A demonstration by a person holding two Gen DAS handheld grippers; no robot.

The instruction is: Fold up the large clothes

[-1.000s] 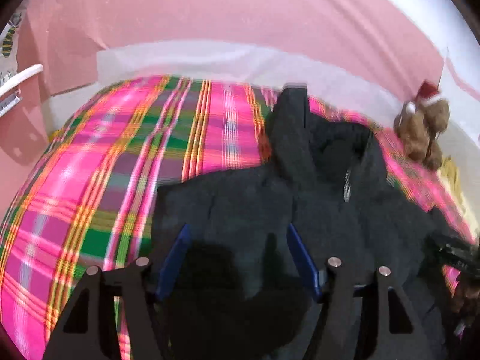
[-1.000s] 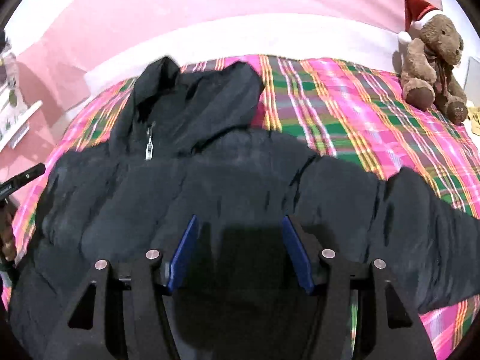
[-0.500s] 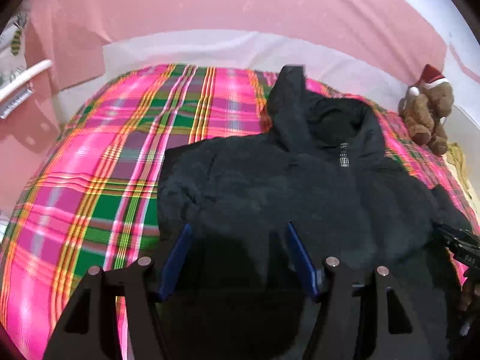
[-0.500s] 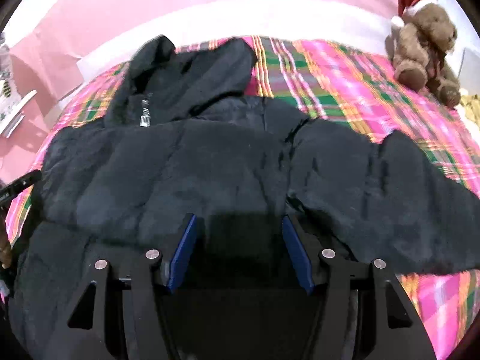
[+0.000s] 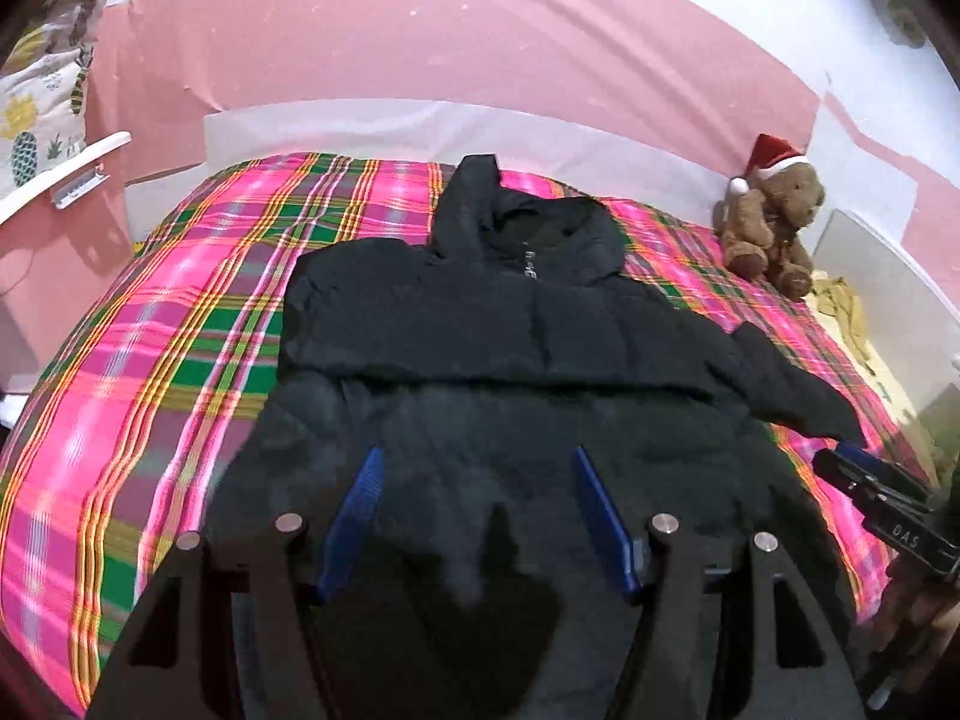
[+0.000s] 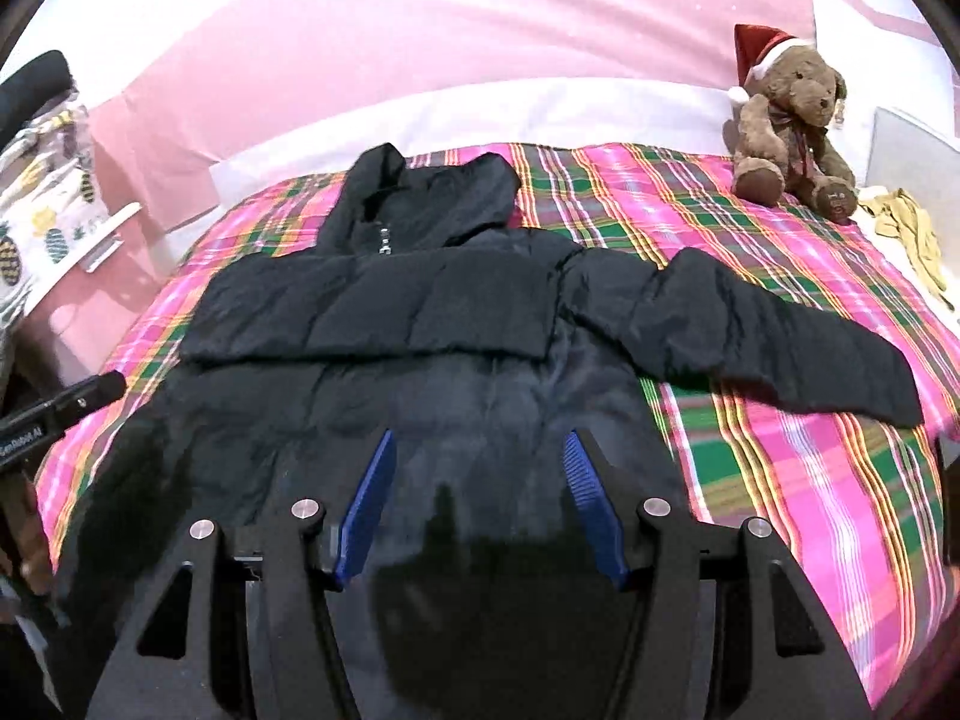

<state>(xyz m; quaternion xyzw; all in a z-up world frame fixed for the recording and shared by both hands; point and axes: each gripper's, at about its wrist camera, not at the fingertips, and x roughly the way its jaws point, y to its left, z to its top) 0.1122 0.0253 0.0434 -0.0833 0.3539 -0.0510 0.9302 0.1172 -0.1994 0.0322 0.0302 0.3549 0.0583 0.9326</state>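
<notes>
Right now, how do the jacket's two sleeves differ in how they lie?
The sleeve on the teddy bear's side stretches out from the jacket across the plaid blanket; the opposite sleeve seems folded across the chest. The first lies on blanket, the other on jacket. Both are black and puffy.

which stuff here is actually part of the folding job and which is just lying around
Part of the job: black hooded jacket, spread on the plaid bedspread; left gripper and right gripper, both open.

Just lying about: teddy bear in a Santa hat; yellowish cloth.
</notes>
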